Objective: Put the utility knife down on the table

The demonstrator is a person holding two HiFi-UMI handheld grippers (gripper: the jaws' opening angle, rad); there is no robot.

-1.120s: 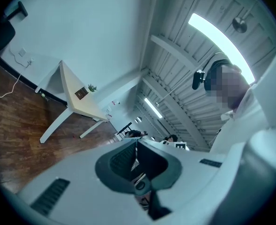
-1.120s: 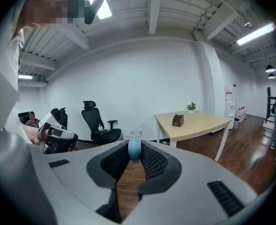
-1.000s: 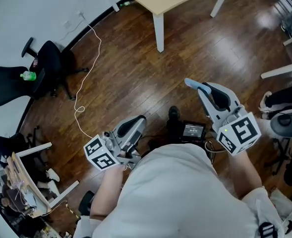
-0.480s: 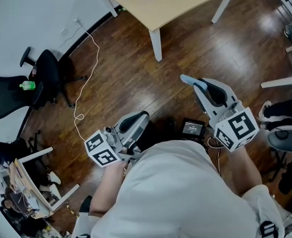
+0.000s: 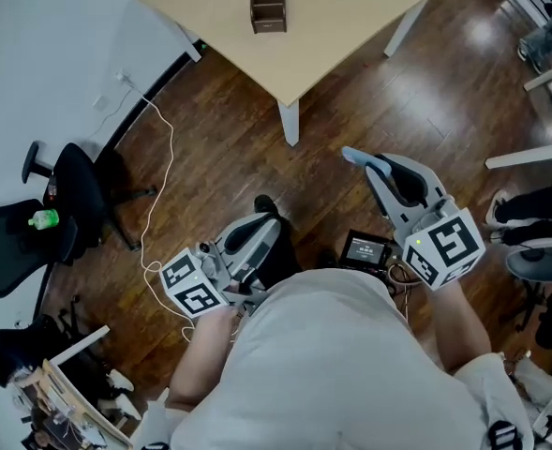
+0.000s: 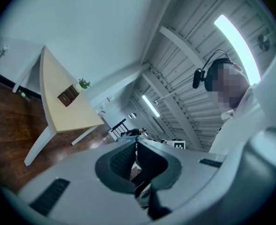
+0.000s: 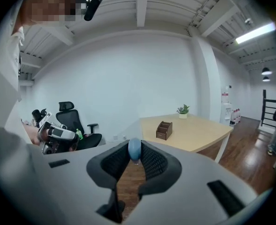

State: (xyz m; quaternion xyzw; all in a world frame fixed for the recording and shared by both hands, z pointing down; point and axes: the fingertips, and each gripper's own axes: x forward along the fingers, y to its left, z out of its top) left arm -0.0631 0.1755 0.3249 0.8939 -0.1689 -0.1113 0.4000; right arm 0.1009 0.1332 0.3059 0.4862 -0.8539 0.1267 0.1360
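Steps bring the bench [image 5: 350,26] closer now. Jaws of the right gripper [image 5: 377,167] pinch the blue knife [image 5: 353,156]; jaws of the left gripper [image 5: 264,225] are closed and empty. Setting it down looks near.

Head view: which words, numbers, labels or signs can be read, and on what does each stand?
None can be read.
Small screen: lit characters, too small to read.
Left marker cube, right marker cube: black square patterns only, no letters.
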